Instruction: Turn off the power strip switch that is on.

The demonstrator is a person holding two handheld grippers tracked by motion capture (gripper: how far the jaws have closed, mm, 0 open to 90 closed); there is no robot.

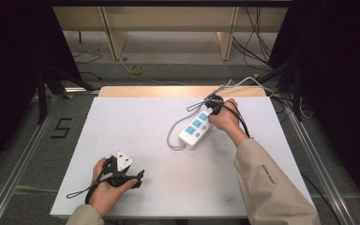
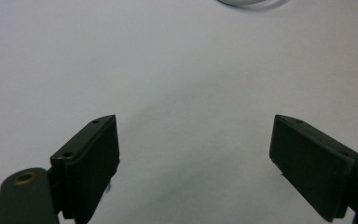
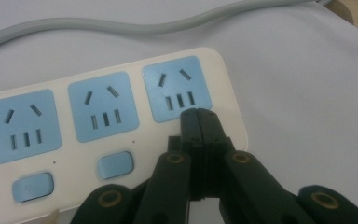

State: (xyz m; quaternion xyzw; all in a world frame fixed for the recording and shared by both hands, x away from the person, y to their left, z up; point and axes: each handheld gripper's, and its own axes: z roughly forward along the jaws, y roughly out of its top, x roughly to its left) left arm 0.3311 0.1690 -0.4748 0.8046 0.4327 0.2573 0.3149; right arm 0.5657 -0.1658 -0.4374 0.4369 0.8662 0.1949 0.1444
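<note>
- Right gripper [image 3: 198, 113]: jaws closed on nothing, tips over the power strip [image 1: 196, 128] at the end socket's switch spot; strip sits at 1 o'clock on the table [image 1: 136, 140].
- Risk: an off-centre press slides the unheld strip or lands on the socket [image 3: 177, 88].
- Left gripper [image 2: 196, 154]: jaws wide open, empty, at 7 o'clock, well apart from the strip, so it offers no bracing.
- Cable [image 3: 121, 25] could tug the strip.

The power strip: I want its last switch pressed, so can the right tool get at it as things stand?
Probably yes: the right tool, jaws shut, already sits over that end of the power strip, with nothing between.
</note>
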